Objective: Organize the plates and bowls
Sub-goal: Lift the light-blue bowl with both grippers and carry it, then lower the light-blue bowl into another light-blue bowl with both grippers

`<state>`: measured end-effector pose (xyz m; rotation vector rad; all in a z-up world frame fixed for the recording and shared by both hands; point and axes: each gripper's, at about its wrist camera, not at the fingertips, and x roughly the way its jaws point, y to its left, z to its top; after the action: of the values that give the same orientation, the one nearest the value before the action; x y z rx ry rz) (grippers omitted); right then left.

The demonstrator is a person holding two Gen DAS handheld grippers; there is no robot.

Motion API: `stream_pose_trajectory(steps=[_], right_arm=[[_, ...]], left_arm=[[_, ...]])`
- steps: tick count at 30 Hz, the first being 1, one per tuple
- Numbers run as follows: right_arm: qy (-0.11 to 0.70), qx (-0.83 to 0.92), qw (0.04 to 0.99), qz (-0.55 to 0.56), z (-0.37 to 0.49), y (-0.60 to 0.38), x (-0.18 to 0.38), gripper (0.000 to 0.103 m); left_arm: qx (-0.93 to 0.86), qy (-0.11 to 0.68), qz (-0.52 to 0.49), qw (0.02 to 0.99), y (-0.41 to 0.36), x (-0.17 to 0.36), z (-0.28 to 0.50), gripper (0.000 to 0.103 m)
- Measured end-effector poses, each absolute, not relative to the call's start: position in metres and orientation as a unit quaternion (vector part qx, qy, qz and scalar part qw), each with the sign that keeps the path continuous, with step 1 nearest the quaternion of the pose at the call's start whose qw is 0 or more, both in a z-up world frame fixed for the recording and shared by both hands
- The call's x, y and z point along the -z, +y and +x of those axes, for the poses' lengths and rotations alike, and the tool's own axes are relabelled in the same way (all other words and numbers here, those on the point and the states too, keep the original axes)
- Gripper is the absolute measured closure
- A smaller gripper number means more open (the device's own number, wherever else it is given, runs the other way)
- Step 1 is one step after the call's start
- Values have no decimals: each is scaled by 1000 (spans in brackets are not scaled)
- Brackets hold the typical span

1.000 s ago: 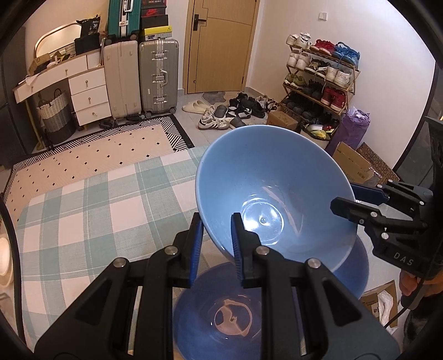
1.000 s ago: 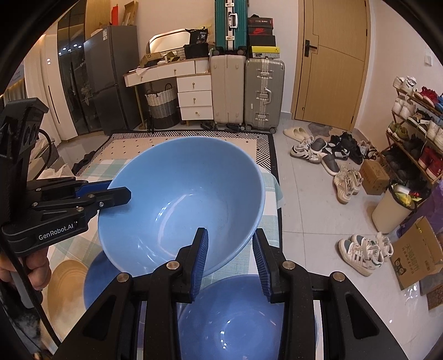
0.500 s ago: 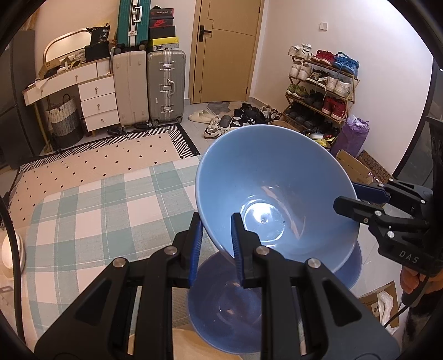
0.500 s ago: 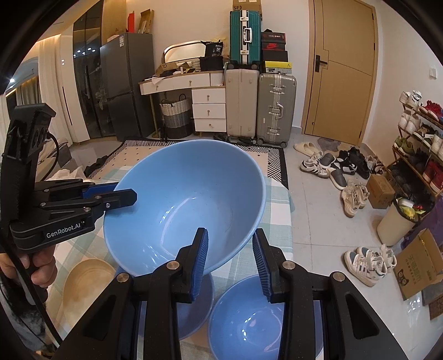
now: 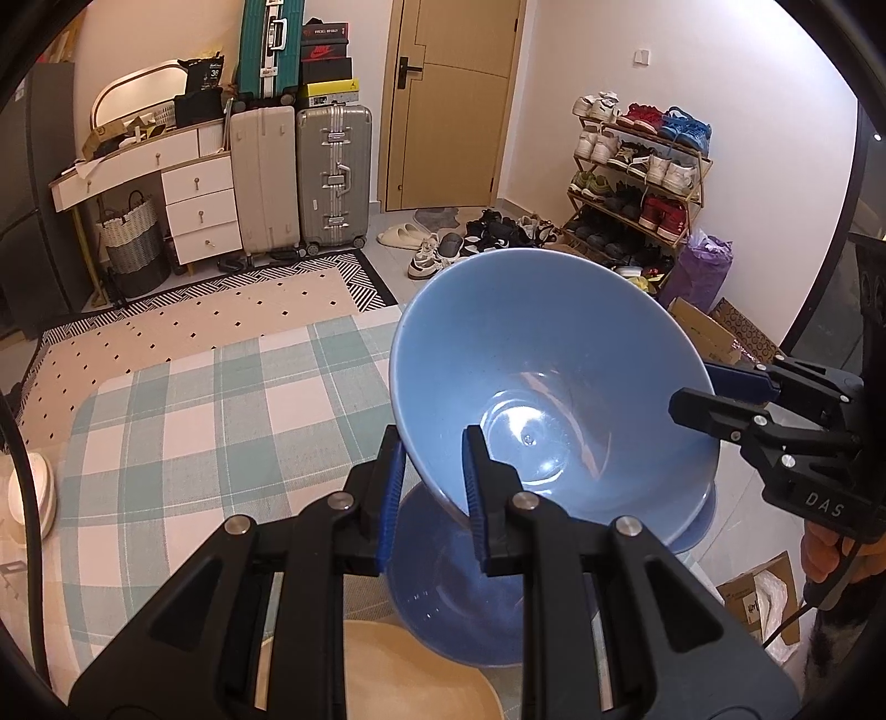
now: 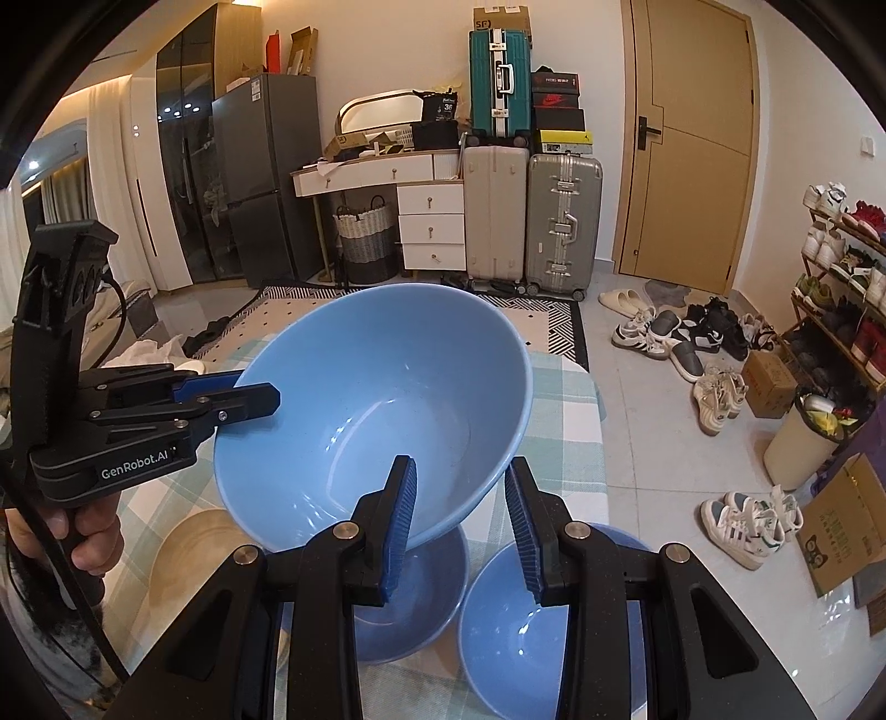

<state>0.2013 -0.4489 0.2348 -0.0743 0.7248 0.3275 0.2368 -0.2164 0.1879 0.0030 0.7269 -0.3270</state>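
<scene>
Gripping opposite sides of the rim, the left gripper (image 5: 429,482) and the right gripper (image 6: 459,515) hold a large blue bowl (image 6: 376,410) tilted in the air above two smaller blue bowls (image 6: 412,609) resting on the checked tablecloth (image 5: 183,421).

2 bowls (image 6: 410,598) crowd below; tablecloth (image 5: 183,421) left free.

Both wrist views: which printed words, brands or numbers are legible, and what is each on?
"GenRobot.AI": black body of the left gripper.
"DAS": black body of the right gripper.
"SF": brown cardboard box on the teal hard-shell suitcase.
"36": black bag on the white desk.
Shoebox labels: too small to read.
</scene>
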Motion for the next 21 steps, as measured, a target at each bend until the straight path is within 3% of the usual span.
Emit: stream_pose_trajectory(steps=[21], right_arm=[[370, -170, 913, -20, 181, -443, -205, 69]], left_arm=[[158, 376, 0, 913, -200, -156, 174, 85]])
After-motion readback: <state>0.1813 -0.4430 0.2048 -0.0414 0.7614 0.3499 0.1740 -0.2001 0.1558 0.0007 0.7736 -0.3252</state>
